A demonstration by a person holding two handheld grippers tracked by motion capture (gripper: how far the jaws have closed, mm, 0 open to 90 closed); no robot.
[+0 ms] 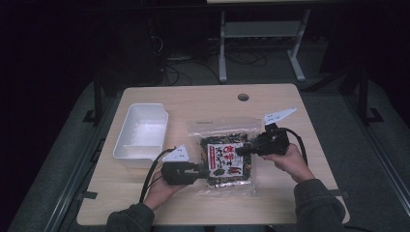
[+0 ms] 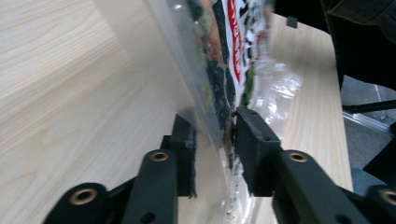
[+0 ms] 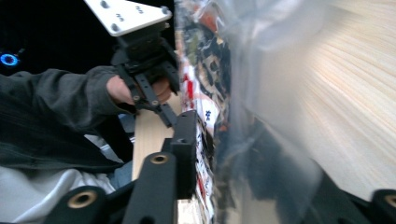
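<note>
— When you look from above, how do the two hands stand?

— Both forearms come in from 6 o'clock. The left hand [image 1: 155, 189] holds the left gripper [image 1: 199, 172] pointing toward 3 o'clock, and the right hand [image 1: 290, 162] holds the right gripper [image 1: 240, 150] pointing toward 9 o'clock. Between them lies the snack bag [image 1: 225, 157], flat near the middle of the table [image 1: 203, 99].

— Are the jaws closed?

— Both pairs are nearly closed on the bag. In the left gripper view one jaw is under the clear plastic and one above, pressing its edge at 9 o'clock of the bag. In the right gripper view the film sits between the jaws too, at the 3 o'clock edge, though one jaw shows only blurred through the plastic.

— What else is around?

— A white tub [image 1: 141, 134] stands on the table at 9 o'clock from the bag, just beside the left gripper's grey plate. A round hole [image 1: 243, 97] is in the tabletop at 12 o'clock. Nothing lies between the grippers and the bag.
</note>
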